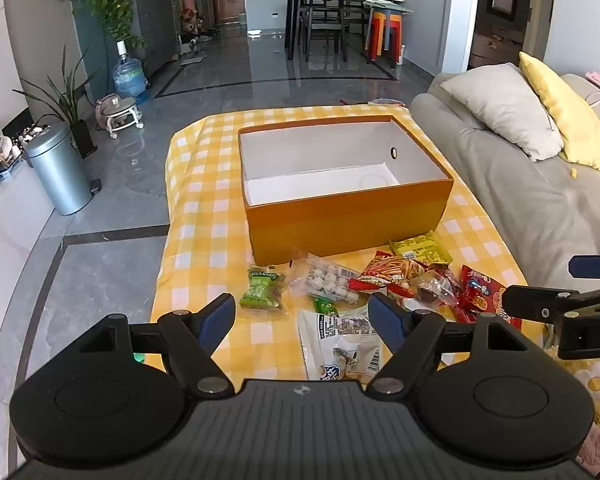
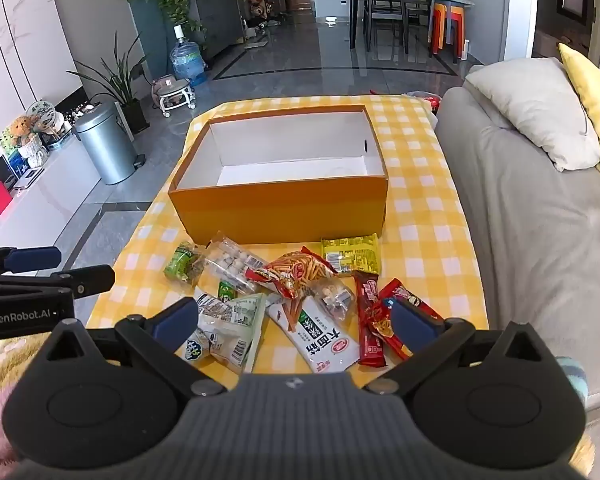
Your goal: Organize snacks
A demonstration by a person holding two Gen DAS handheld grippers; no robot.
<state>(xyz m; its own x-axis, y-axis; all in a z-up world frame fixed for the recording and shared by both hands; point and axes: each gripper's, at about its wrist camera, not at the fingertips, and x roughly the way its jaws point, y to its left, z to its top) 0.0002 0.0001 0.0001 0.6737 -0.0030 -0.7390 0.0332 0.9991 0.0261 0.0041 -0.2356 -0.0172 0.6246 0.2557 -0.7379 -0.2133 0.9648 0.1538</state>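
With both the left gripper point(image 1: 302, 318) and right gripper point(image 2: 294, 320) held released and empty above the heaped snack packets point(image 2: 284, 300), near the empty orange box point(image 2: 280, 216), overlapping wrappers are judged liable to be dragged along together.

One orange box point(image 2: 284, 216) stands on the tabletop point(image 2: 420, 248). Snack packets counted in the right wrist view — two green point(image 2: 182, 266), one clear bag of white balls point(image 2: 230, 264), one red bag of sticks point(image 2: 296, 274), one yellow point(image 2: 352, 256), two white point(image 2: 230, 328), one small clear point(image 2: 336, 300), two red bars point(image 2: 370, 320) — ten, as far as overlap allows.
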